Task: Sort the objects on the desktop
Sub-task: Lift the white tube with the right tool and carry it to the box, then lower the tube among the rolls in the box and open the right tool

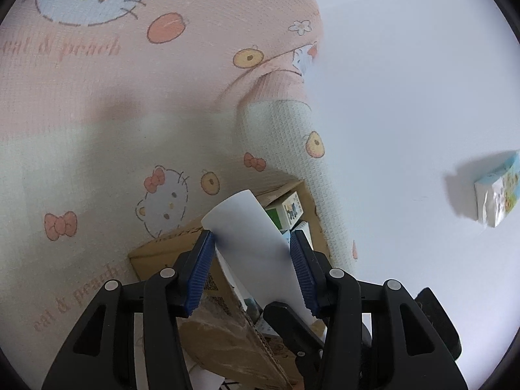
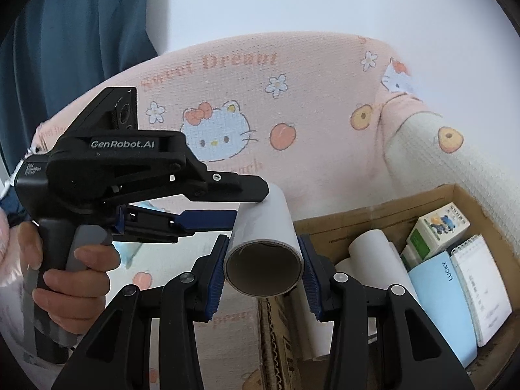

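Right wrist view: roll (image 2: 265, 260) clamped across by right gripper (image 2: 264, 271) above box (image 2: 373, 219), apparently for drop-in. Left gripper (image 2: 252, 208) jaws parted around roll's far end, apparently released after handover. Notepads already stored in box.

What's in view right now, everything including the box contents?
held roll: one, white with brown core, above the box's edge
cardboard box: one, brown, lower right, open
second roll: one, white, inside the box
small carton: one, green and white, inside the box
notebook: one, light blue, inside the box
spiral notepad: one, white, inside the box
printed pack: one, blue and white, alone on the white surface
cloth: one, pink and cream, cat print, behind the box
curtain: one, dark blue, upper left
right gripper: black, fingers clamping the held roll
left gripper: black, fingers either side of its far end
hand: one, holding the left gripper
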Motion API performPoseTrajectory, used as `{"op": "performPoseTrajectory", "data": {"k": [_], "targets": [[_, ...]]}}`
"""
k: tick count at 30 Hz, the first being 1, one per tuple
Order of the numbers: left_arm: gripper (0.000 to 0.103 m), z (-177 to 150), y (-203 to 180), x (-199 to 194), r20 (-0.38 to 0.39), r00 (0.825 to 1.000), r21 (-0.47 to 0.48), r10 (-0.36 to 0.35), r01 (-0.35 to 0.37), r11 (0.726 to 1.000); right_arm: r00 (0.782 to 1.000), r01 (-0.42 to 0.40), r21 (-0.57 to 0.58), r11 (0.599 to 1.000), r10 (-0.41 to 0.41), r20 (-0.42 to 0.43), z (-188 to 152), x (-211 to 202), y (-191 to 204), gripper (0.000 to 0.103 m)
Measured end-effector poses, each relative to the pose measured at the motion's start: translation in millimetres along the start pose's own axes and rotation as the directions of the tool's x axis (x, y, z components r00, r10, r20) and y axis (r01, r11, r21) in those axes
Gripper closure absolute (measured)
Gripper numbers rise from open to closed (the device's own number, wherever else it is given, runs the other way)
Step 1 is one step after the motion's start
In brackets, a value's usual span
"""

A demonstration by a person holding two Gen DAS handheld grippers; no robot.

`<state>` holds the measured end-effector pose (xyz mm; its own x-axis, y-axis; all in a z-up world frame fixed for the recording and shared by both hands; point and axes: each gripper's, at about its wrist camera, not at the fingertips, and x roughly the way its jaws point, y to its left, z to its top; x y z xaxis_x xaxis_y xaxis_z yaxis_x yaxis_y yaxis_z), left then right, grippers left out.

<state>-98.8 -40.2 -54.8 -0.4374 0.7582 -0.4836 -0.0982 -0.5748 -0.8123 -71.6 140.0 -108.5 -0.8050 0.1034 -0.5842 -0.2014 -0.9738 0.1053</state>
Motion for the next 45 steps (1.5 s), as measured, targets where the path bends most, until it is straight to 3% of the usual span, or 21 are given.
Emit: {"op": "performPoseTrajectory", "data": {"k": [9, 18, 28, 33, 40, 45], "targets": [[0.052, -2, -29, 11, -0.036, 0.999, 0.097, -0.021, 0.024, 0.995, 0.997, 0.047, -0.015, 0.999, -0.048, -0.066, 15, -16, -12, 0.063], [0.057, -14, -59, 41, -0.079, 0.992, 0.265, 0.094, -0.070, 0.962, 0.975, 0.095, -0.051, 0.994, -0.103, -0.195, 7, -10, -33, 0.063], [0.060, -18, -44, 67, -0.169, 0.976, 0.241, 0.138, -0.094, 0.966, 0.948, 0.101, -0.062, 0.993, -0.115, -0.298, -7, 9, -53, 0.063], [0.060, -22, -43, 81, -0.196, 0.963, 0.256, 0.186, -0.133, 0.957, 0.930, 0.099, -0.068, 0.993, -0.117, -0.349, -12, 18, -58, 0.063], [0.063, -18, -46, 91, -0.219, 0.940, 0.267, 0.261, -0.200, 0.943, 0.929, 0.072, -0.015, 0.997, -0.073, -0.363, -14, 24, -63, 0.063], [0.068, -22, -49, 97, -0.202, 0.919, 0.327, 0.339, -0.263, 0.908, 0.929, 0.047, -0.030, 0.998, -0.054, -0.366, -16, 23, -56, 0.062]]}}
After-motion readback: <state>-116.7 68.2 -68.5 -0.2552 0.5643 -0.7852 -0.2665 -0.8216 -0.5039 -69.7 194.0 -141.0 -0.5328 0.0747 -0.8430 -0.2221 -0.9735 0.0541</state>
